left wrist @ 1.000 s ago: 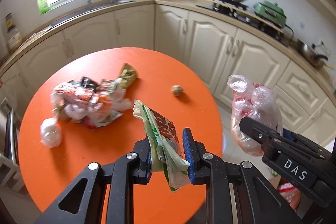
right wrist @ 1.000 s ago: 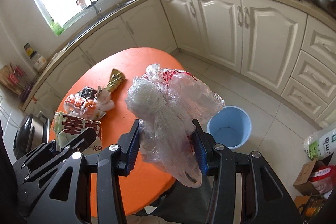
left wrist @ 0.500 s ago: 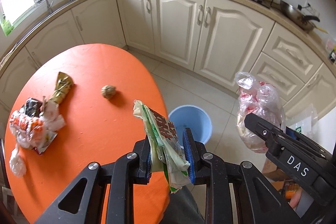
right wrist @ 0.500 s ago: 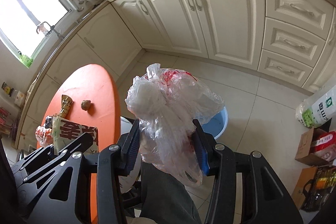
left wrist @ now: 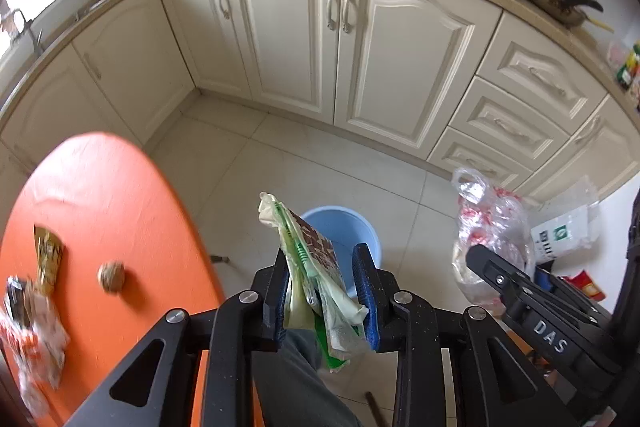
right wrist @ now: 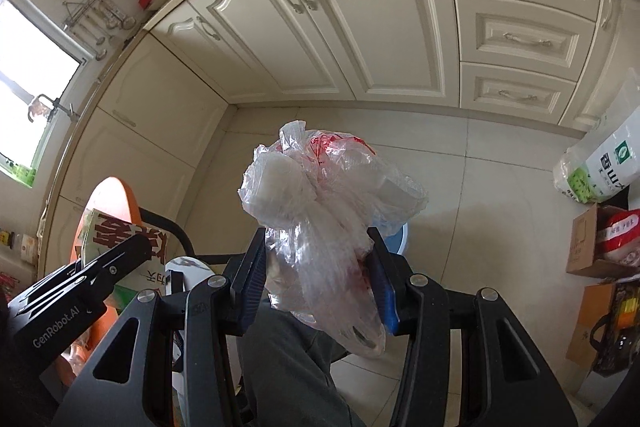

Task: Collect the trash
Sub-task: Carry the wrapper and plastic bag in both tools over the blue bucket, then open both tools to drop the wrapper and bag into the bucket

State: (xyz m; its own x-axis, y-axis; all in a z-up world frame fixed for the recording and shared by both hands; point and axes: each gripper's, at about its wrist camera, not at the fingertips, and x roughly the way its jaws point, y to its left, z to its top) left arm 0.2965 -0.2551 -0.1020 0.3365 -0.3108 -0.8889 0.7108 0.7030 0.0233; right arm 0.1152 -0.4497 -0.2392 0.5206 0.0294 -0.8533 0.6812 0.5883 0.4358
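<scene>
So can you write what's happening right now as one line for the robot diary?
left gripper: jaws just opening, green wrapper between them | right gripper: shut on plastic bag | blue bin: on floor beyond wrapper

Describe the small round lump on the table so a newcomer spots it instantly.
Start at the orange table on the left of the left wrist view. Right of the pile of wrappers and the gold packet, the brown ball lies alone. It is the only round piece; the rest is flat or crinkled.
</scene>
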